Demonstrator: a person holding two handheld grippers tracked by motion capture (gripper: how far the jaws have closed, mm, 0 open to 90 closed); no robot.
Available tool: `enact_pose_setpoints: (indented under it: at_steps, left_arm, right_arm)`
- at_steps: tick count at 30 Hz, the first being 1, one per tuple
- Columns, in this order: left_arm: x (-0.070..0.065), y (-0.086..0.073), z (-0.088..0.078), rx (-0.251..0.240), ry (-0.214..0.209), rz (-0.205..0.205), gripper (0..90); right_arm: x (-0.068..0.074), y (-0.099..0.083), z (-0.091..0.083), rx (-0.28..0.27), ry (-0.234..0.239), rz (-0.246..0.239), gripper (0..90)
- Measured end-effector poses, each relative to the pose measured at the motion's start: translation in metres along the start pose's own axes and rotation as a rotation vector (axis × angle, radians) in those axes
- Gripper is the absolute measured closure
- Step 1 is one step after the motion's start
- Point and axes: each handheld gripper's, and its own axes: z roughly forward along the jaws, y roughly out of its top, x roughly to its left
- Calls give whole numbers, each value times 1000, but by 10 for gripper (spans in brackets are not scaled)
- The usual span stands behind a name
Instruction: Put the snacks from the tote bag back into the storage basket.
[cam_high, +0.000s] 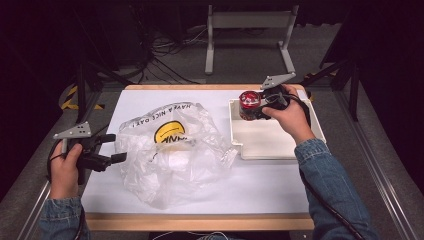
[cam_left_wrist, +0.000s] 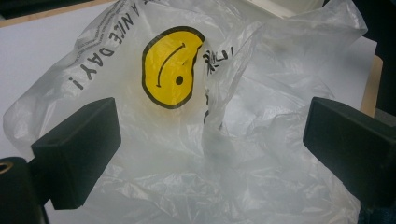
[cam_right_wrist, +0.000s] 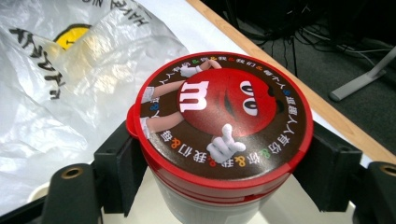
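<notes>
A: How many things have you got out there?

B: One candy tub (cam_right_wrist: 219, 135), one plastic bag (cam_high: 172, 150), one white tray (cam_high: 275, 140).

A: Your right gripper (cam_high: 257, 106) clamps the tub over the tray's far left corner. Its lower body is cut off; red lid, cartoon candy face.

B: And your left gripper (cam_left_wrist: 210, 154) gapes wide beside the crumpled smiley bag, gripping nothing.
</notes>
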Motion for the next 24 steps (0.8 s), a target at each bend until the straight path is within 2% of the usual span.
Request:
enact_pose_setpoints:
  at_steps: [4,24]
  left_arm:
    - [-1,-3,-1,8,26,-15,48]
    - [0,-5,-1,16,26,-11,47]
  right_arm:
    - [-4,-6,6,4,2,4,250]
    - [-6,-32,35,32,30,11,250]
